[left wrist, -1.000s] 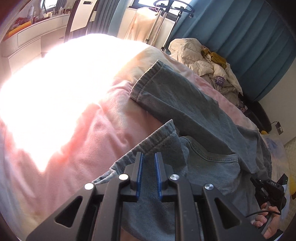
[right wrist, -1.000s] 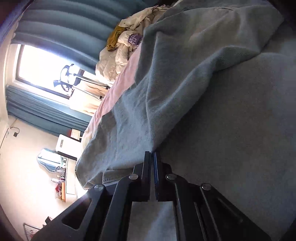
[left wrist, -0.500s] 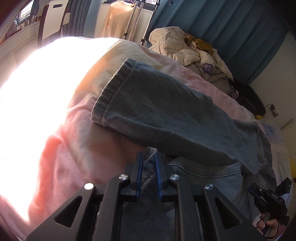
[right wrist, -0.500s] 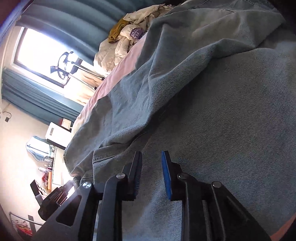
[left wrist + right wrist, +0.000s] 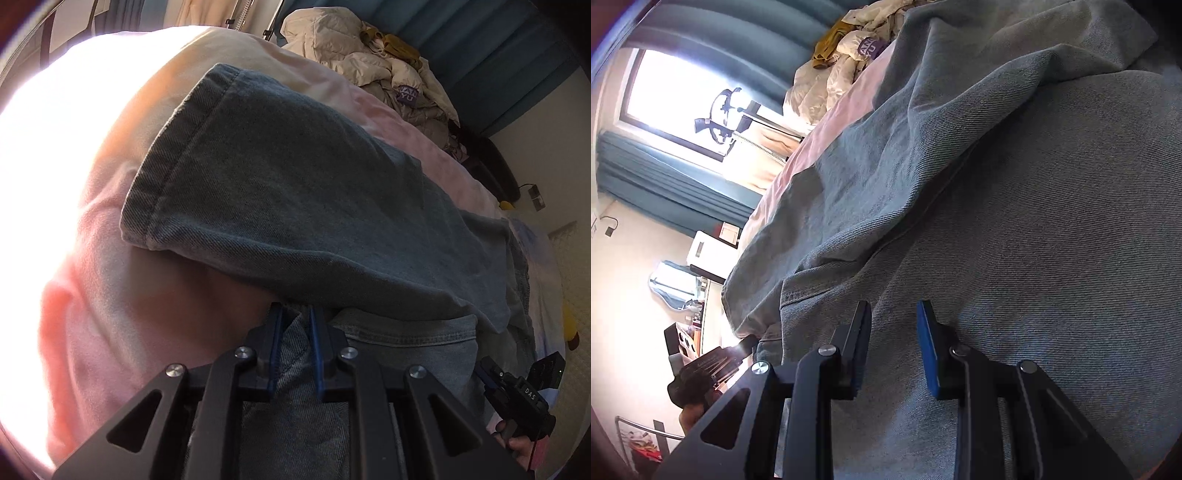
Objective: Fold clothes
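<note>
Denim jeans on pink bed

Spread across the pink bedsheet (image 5: 110,295): grey jeans (image 5: 295,192). Left gripper (image 5: 295,328) pinching a denim fold. Right gripper (image 5: 894,325) parted above bare denim. Beyond, a crumpled cream duvet (image 5: 369,62) heaped against teal curtains (image 5: 701,37).

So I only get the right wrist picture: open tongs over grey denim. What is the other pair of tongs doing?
Observer: The left tongs are pinched on a fold of the denim garment, beside a stitched seam.
Visitor: What lies ahead of them?
Observer: A long tube of the denim, whose hemmed end lies flat on the pink bedspread.
Visitor: Is the light the same on that side?
Observer: No. Sunlight washes the bedspread's left part out to white.
</note>
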`<move>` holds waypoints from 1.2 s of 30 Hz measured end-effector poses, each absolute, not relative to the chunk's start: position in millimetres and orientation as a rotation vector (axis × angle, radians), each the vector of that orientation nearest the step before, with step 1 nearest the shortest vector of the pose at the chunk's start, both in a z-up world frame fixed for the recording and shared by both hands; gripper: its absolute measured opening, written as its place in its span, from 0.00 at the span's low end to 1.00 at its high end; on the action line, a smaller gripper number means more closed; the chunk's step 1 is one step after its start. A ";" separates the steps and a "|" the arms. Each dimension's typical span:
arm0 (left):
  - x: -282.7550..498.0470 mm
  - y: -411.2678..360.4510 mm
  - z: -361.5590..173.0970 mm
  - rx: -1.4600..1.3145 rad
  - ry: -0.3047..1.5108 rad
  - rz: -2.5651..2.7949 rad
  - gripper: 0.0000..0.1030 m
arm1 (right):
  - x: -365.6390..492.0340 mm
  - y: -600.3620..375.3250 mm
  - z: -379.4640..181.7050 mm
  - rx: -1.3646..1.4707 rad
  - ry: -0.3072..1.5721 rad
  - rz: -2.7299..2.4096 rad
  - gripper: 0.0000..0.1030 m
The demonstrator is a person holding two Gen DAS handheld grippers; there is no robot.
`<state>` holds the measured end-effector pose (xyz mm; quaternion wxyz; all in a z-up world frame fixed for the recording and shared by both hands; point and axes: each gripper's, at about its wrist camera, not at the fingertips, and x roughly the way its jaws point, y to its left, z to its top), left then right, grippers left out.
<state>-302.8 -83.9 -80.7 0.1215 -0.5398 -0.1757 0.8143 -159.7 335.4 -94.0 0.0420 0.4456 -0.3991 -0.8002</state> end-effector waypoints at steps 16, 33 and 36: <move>-313.8 -81.1 -85.5 -1.681 -0.389 2.389 0.17 | -164.4 324.4 -101.9 1.396 -1.193 -2.439 0.24; -281.9 -52.4 -81.4 -1.572 -0.103 2.621 0.16 | -172.1 312.5 -103.0 1.404 -1.174 -2.445 0.27; -273.4 -40.5 -72.9 -1.499 0.056 2.689 0.11 | -173.1 310.3 -104.0 1.405 -1.172 -2.447 0.27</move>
